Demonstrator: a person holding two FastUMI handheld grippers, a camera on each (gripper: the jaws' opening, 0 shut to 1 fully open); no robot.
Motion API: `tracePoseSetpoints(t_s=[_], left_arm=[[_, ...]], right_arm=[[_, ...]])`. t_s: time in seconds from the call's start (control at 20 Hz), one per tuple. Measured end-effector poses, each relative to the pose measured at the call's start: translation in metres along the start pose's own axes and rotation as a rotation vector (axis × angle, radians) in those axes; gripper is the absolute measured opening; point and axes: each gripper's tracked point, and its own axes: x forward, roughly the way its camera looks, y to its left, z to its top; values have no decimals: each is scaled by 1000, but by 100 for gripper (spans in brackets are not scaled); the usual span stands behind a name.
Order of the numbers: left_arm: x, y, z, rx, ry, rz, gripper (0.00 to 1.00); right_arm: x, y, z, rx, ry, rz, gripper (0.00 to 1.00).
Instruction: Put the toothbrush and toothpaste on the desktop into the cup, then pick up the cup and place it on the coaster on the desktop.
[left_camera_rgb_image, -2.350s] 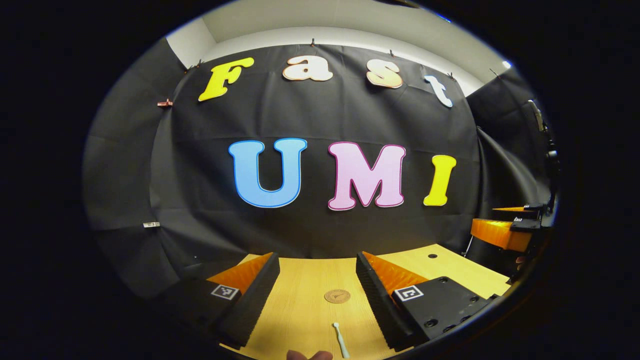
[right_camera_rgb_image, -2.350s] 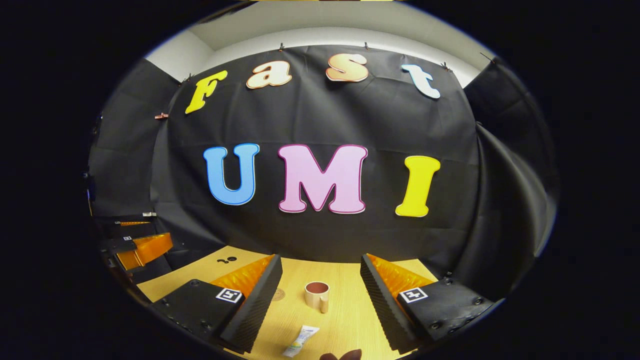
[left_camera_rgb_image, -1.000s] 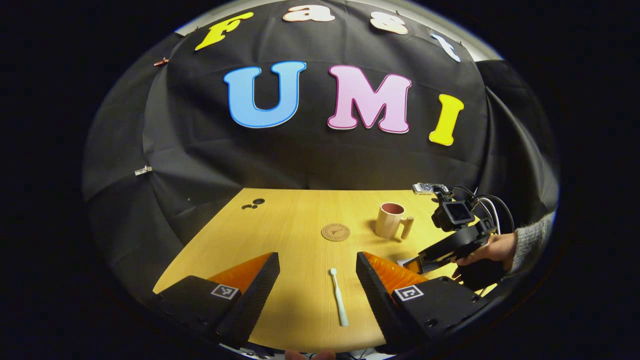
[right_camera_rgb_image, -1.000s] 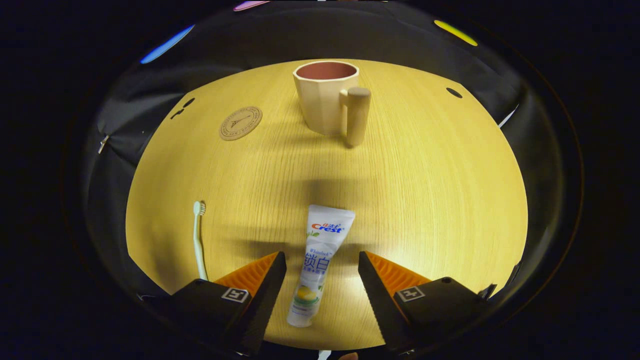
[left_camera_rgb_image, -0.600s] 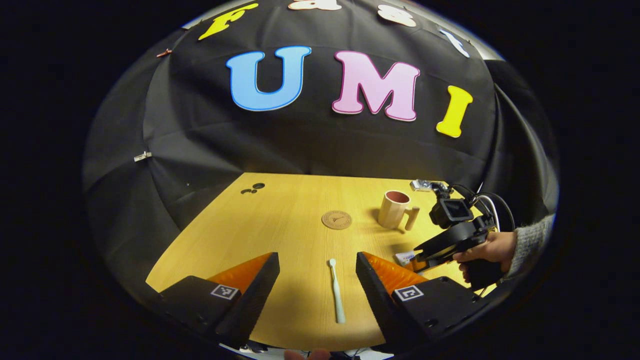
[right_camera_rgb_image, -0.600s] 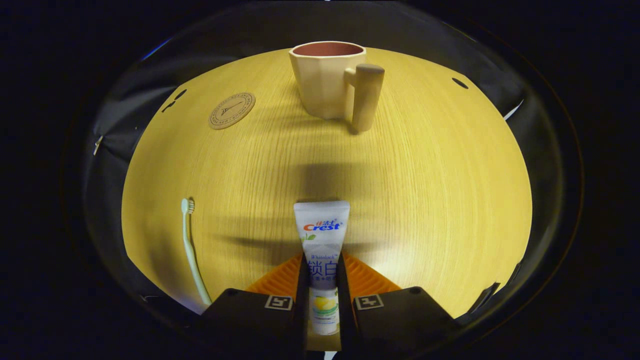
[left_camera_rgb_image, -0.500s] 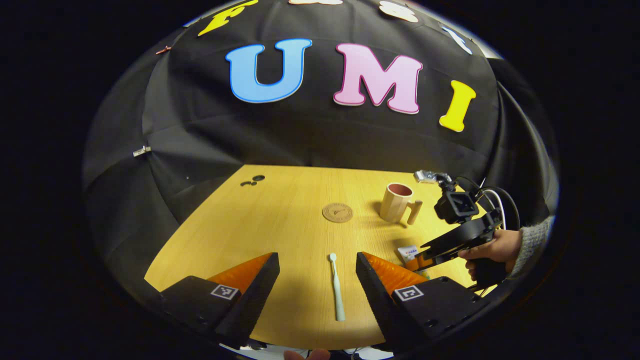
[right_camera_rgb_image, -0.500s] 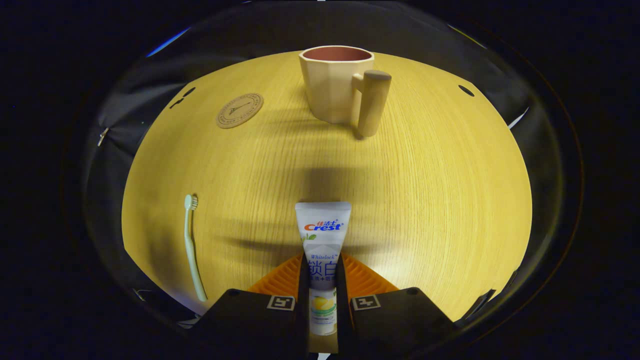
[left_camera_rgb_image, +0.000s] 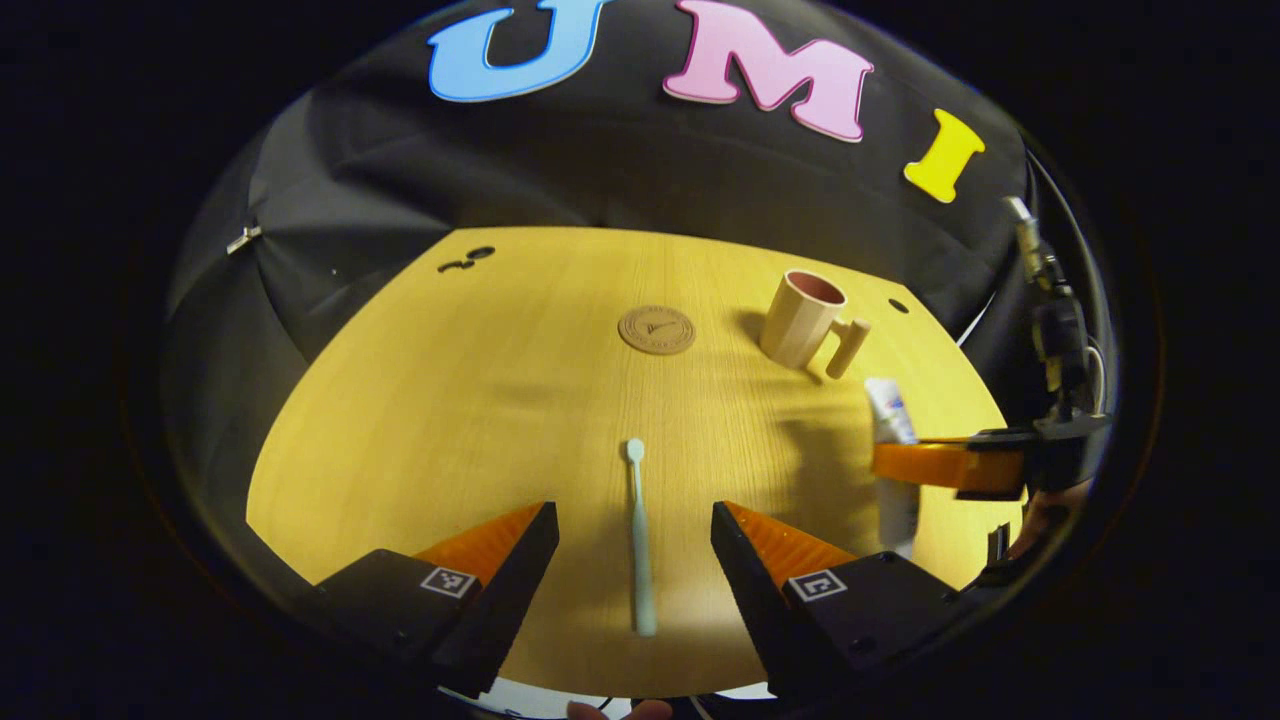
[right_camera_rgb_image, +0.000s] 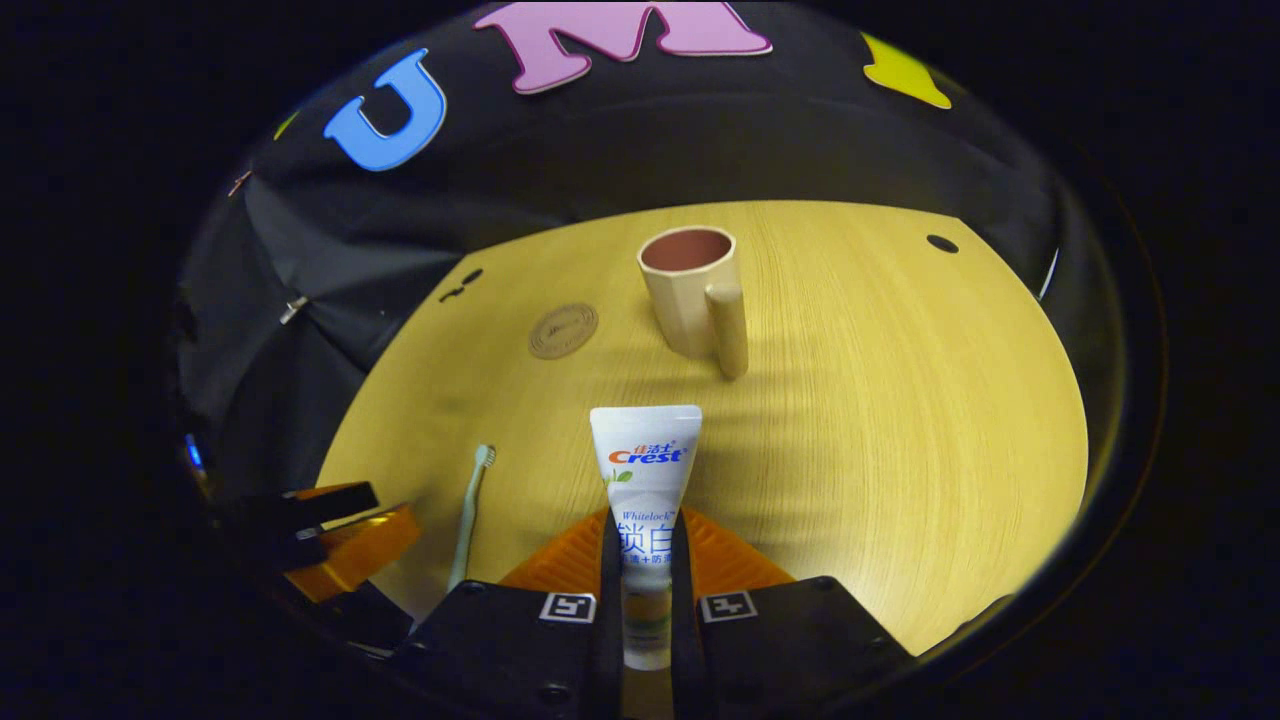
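We are holding the toothpaste (right_camera_rgb_image: 645, 470) clamped in the right gripper (right_camera_rgb_image: 640, 560) above the desk (right_camera_rgb_image: 900, 420), while the left gripper (left_camera_rgb_image: 630, 540) is hovering with its jaws wide over the toothbrush (left_camera_rgb_image: 638, 540).

In the right gripper view, both of our fingers are pressing on the lower half of the tube, its flat crimped end pointing toward the cup (right_camera_rgb_image: 690, 290), which is standing upright toward the desk's far edge with its handle facing us. The coaster (right_camera_rgb_image: 563, 330) is lying bare to the left of the cup, apart from it. In the left gripper view, the toothbrush is lying flat near the desk's near edge, between our spread fingers, head pointing toward the far edge, and we are seeing the right gripper off toward the desk's right edge with the tube raised clear of the wood.
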Motion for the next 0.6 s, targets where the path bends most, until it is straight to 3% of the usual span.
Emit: tracePoseSetpoints(t_s=[0.3,0.6], left_arm=[[35,7,-24,45,140,52,97],[59,12,-40,54,241,102,95]], right_arm=[[-43,-6,39,-6,-149,75,23],[-56,-30,54,-17,-179,68,23]])
